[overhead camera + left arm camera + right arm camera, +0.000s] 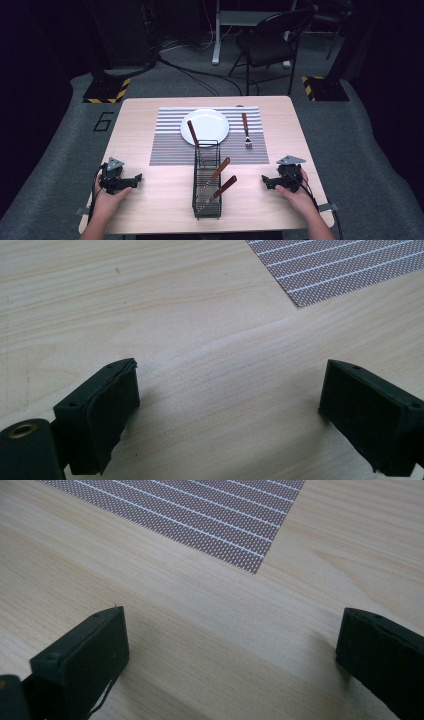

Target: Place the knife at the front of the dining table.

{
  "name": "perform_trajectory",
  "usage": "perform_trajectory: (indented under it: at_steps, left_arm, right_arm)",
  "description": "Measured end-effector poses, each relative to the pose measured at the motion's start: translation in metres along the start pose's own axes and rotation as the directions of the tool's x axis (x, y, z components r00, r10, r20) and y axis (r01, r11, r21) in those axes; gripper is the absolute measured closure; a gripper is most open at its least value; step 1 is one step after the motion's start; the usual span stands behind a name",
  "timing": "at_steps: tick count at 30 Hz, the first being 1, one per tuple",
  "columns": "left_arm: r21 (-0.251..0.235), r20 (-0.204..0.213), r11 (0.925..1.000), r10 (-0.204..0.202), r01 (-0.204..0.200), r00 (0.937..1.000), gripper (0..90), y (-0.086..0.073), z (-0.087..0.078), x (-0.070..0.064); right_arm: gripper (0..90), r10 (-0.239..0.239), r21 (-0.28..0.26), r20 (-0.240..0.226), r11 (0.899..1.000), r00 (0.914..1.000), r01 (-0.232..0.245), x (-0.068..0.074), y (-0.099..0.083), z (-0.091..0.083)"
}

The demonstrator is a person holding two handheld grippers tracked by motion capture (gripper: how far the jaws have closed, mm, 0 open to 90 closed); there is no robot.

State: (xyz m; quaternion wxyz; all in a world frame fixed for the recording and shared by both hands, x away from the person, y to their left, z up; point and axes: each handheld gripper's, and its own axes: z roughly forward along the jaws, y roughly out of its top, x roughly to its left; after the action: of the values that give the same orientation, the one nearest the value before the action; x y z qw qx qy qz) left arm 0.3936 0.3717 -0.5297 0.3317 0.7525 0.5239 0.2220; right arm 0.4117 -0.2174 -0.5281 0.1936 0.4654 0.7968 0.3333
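Observation:
A white plate (215, 117) lies on a striped placemat (170, 145) at the table's middle back. To the right of the plate, a fork with a brown handle (246, 130) rests on the mat. A black wire caddy (206, 192) stands at the front centre with three brown-handled utensils (218, 171) leaning in it. My left gripper (134, 180) rests on the wood at the front left, open and empty. My right gripper (265, 181) rests at the front right, open and empty. The mat corner (320, 275) lies beyond the left jaws, and mat corner (240, 555) beyond the right jaws.
The wooden table (135, 125) has bare wood on both sides of the mat. Behind the table stand a black folding chair (270, 42), stand bases with yellow-black tape (107, 90) and cables on the grey floor.

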Motion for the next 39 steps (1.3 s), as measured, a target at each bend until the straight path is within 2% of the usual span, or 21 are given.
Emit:
perform_trajectory:
  at_steps: [1,2,7,18,22,25,31,35,37,39]
  left_arm:
    - [-0.011,-0.004,0.9999,-0.003,0.003,1.0,8.8,0.0,0.001,-0.001]
    - [0.006,0.003,1.0,0.001,-0.001,1.0,8.8,0.001,0.0,0.0]
    - [-0.006,-0.006,1.0,-0.007,0.007,1.0,9.6,0.001,0.001,-0.001]
    - [-0.008,-0.011,0.9999,-0.012,0.012,0.9999,16.3,0.001,-0.002,-0.002]
    - [0.015,0.001,0.9999,-0.002,0.002,1.0,25.4,0.002,-0.005,-0.003]
    - [0.034,0.038,0.9994,-0.011,0.009,0.9992,31.6,0.004,-0.009,-0.003]
    - [0.047,0.051,0.9983,-0.037,0.034,0.998,39.7,0.006,-0.013,-0.006]
    - [0.029,0.055,0.9992,-0.027,0.026,0.9981,44.8,0.009,-0.017,-0.009]
    - [-0.001,0.073,0.9992,-0.039,0.039,0.9965,46.1,0.015,-0.023,-0.014]
    - [-0.006,0.081,0.9991,-0.041,0.041,0.9959,46.1,0.018,-0.025,-0.016]
  right_arm:
    - [0.0,-0.001,0.0,-0.001,1.0,1.0,0.001,0.0,0.0,0.0]
    - [0.0,-0.001,0.0,-0.001,1.0,1.0,0.001,0.0,0.0,0.0]
    - [0.0,-0.002,0.0,-0.002,1.0,1.0,0.002,0.0,0.0,0.0]
    - [0.0,-0.002,-0.002,-0.001,1.0,1.0,0.002,0.002,-0.001,-0.001]
    - [0.0,-0.002,-0.002,-0.001,1.0,1.0,0.002,0.002,-0.001,-0.001]
    - [0.0,-0.002,-0.002,-0.001,1.0,1.0,0.002,0.002,-0.001,-0.001]
    - [0.0,-0.002,-0.002,-0.002,1.0,1.0,0.002,0.002,-0.001,-0.001]
    - [0.0,-0.002,-0.002,-0.003,1.0,1.0,0.002,0.002,-0.001,-0.001]
    - [0.0,-0.002,-0.002,-0.003,1.0,1.0,0.002,0.002,-0.001,-0.001]
    - [0.0,-0.002,-0.002,-0.003,1.0,1.0,0.002,0.002,-0.001,-0.001]
